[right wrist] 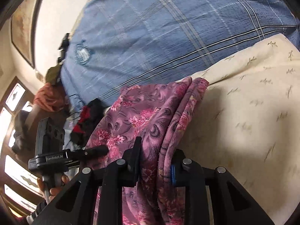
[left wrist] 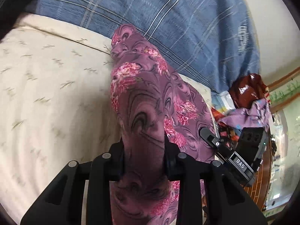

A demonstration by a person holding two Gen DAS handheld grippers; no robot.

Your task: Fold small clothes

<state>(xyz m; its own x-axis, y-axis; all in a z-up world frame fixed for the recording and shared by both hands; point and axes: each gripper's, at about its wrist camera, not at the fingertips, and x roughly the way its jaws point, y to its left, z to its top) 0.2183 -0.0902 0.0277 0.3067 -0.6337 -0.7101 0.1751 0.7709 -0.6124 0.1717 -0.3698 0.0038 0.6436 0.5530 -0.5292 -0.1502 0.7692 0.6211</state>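
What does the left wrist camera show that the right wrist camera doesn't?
Only the left wrist view: a shiny dark red bag and a lilac cloth heaped at the bed's edge, with the right claw seen from the side. Only the right wrist view: an orange cloth, a red and black garment, a window, and the person's hand holding the left claw. Both share the purple floral garment pinched in each claw, the cream sheet and the blue plaid blanket.
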